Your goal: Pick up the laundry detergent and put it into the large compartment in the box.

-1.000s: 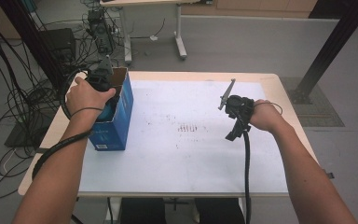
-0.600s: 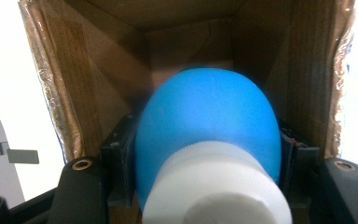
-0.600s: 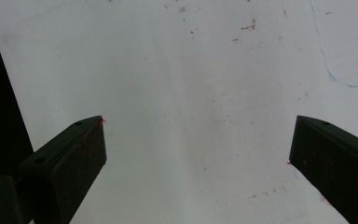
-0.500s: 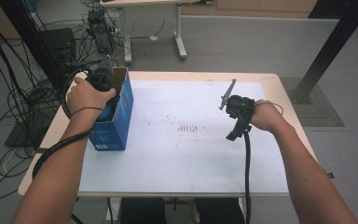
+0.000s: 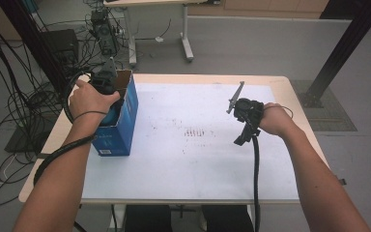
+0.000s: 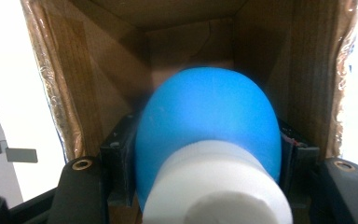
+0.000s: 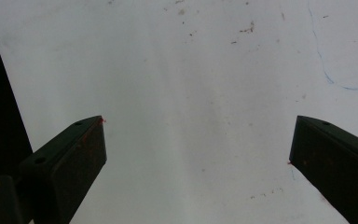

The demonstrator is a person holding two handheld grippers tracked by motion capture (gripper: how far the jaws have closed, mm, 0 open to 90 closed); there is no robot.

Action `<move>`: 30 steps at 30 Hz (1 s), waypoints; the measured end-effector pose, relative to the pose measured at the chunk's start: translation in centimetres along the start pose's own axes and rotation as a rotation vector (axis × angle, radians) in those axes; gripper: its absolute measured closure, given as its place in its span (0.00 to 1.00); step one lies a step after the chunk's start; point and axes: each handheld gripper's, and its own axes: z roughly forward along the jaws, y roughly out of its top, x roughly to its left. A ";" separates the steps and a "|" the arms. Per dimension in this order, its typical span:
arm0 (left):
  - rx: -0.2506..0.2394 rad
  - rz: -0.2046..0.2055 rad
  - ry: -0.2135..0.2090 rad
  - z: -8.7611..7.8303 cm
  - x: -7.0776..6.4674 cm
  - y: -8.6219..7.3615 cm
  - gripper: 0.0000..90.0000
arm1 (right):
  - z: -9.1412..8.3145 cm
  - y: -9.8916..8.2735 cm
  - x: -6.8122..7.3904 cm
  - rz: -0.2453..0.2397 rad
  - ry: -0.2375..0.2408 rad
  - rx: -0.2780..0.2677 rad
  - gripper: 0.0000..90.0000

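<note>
A blue rounded object (image 6: pixel 209 112) with a white cylindrical end (image 6: pixel 214 186) sits between the jaws of my left gripper (image 6: pixel 205 144), which is shut on it. The object is down inside an open cardboard box (image 6: pixel 186 46), brown within. In the high view the same box (image 5: pixel 121 130) is blue outside and stands at the table's left edge. There my left gripper (image 5: pixel 107 89) reaches into its top, under the person's hand. My right gripper (image 5: pixel 245 126) hovers over the right half of the table. Its jaws (image 7: pixel 196 149) stand wide open above the bare white sheet.
A white sheet (image 5: pixel 193 159) covers the wooden table and has small dark stains near its middle. Cables and equipment (image 5: pixel 101 29) crowd the floor to the left and behind. A black post (image 5: pixel 338 53) leans at the right. Another table's legs (image 5: pixel 186 34) stand behind.
</note>
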 end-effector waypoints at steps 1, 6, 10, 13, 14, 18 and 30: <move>0.001 0.000 0.001 0.0 0.0 0.0 0.42 | 0.0 0.0 0.0 -0.001 -0.001 0.000 0.04; 0.000 0.000 0.007 0.0 -0.3 0.1 0.42 | 0.0 0.0 0.0 -0.001 -0.002 0.000 0.04; 0.000 -0.001 0.008 0.0 -0.3 0.1 0.42 | 0.1 0.0 0.1 -0.001 -0.001 -0.004 0.04; -0.004 -0.001 0.007 0.0 -0.3 -0.1 0.42 | 0.2 -0.1 0.0 -0.001 0.001 -0.007 0.04; -0.004 -0.003 0.007 0.0 -0.3 -0.1 0.42 | 0.2 -0.1 0.0 -0.001 0.001 -0.006 0.04; -0.005 -0.002 0.008 0.0 -0.3 -0.1 0.42 | 0.1 -0.1 0.1 0.000 -0.002 -0.004 0.05; -0.005 -0.005 0.008 0.0 -0.3 -0.1 0.42 | -0.1 -0.1 0.1 -0.002 -0.005 -0.005 0.04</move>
